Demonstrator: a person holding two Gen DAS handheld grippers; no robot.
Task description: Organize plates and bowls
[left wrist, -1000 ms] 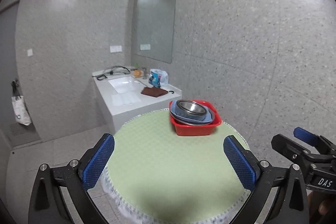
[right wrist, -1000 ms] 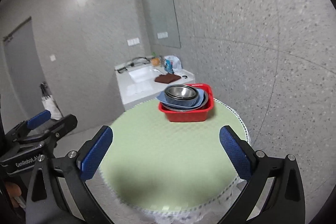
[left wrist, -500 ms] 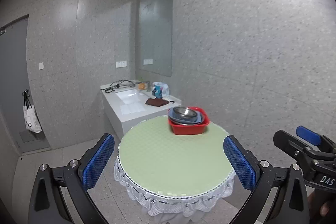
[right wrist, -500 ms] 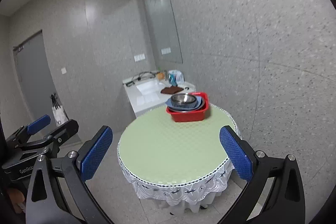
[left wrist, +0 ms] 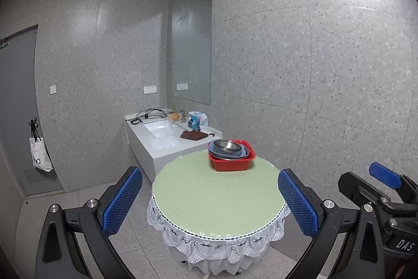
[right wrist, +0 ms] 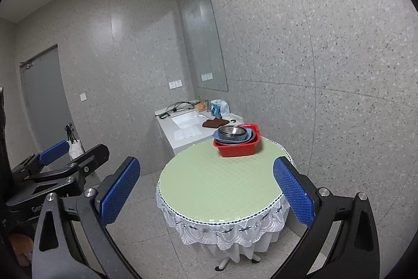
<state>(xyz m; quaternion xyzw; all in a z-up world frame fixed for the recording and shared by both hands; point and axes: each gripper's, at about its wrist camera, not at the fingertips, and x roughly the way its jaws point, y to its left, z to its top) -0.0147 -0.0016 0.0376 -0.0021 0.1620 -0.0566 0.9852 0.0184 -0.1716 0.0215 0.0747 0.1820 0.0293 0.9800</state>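
2 grippers hung well back from the round table (left wrist: 216, 200); the left gripper (left wrist: 210, 203) had its jaws spread wide, nothing between the blue pads; the right gripper (right wrist: 206, 190) likewise gaped, holding nothing; a red basin (left wrist: 232, 162) sat at the table's far edge, near the wall, its long axis running roughly left to right; inside it lay a blue plate (left wrist: 241, 153), tilted, with a steel bowl (left wrist: 226, 145) nested on top, mouth facing up; beyond stood a white sink counter (left wrist: 167, 143).
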